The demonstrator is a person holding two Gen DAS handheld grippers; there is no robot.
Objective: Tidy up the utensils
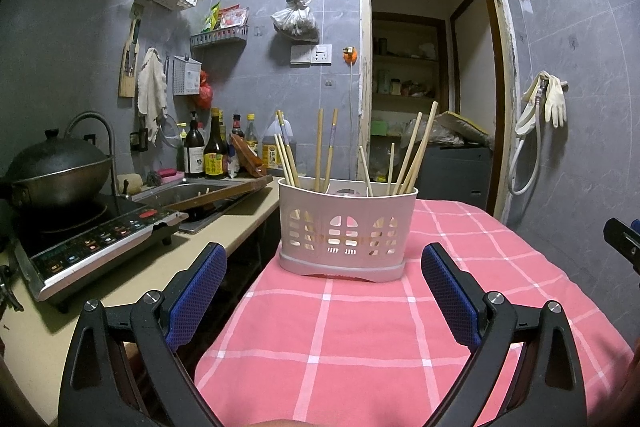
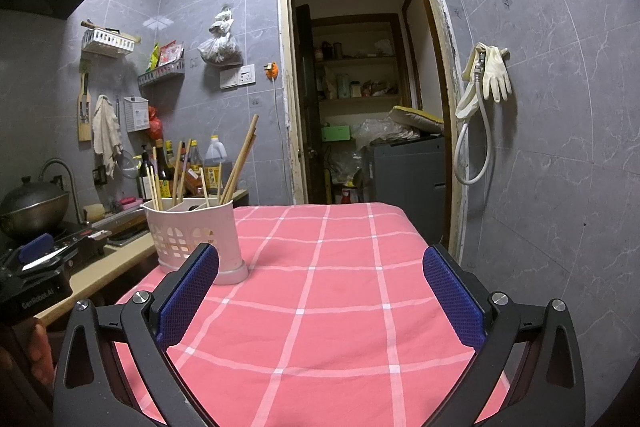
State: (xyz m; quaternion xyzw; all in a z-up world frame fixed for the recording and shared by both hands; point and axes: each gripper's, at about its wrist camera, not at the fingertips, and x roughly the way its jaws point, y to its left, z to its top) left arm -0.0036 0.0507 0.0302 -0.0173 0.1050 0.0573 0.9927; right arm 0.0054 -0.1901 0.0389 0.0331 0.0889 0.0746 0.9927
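Cramped grey-tiled kitchen; chopsticks (image 1: 416, 151) ahead of the wide-open, empty left hand-held gripper (image 1: 324, 283) look light, stiff, slippery: pinch mid-shaft. Right hand-held gripper (image 2: 320, 287) gapes too.

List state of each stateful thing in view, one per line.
left gripper: open, empty
right gripper: open, empty
holder: upright on the tablecloth, chopsticks in it
chopsticks: standing in the holder, leaning apart
wok: lidded, on the cooktop
doorway: open
tablecloth: spread flat, nothing loose on it
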